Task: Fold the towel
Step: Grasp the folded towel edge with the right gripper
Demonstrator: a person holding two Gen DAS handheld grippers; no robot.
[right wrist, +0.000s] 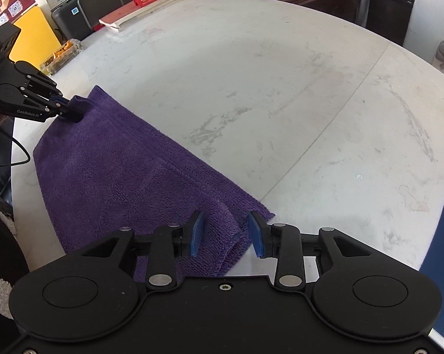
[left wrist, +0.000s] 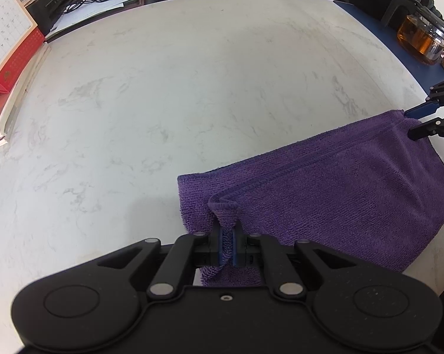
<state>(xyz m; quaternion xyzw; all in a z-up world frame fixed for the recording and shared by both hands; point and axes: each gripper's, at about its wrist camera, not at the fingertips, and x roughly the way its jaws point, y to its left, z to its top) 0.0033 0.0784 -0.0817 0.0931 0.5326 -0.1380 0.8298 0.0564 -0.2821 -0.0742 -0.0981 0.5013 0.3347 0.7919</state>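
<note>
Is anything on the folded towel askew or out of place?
Yes. On the purple terry towel, the upper layer's stitched edge lies short of the lower layer's edge, leaving a strip uncovered. The corner pinched in the left claw is bunched.

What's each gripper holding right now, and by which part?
The left gripper is shut on the purple towel, pinching a bunched corner. The right gripper holds nothing: its jaws stand open astride the towel's other corner, pads clear.
</note>
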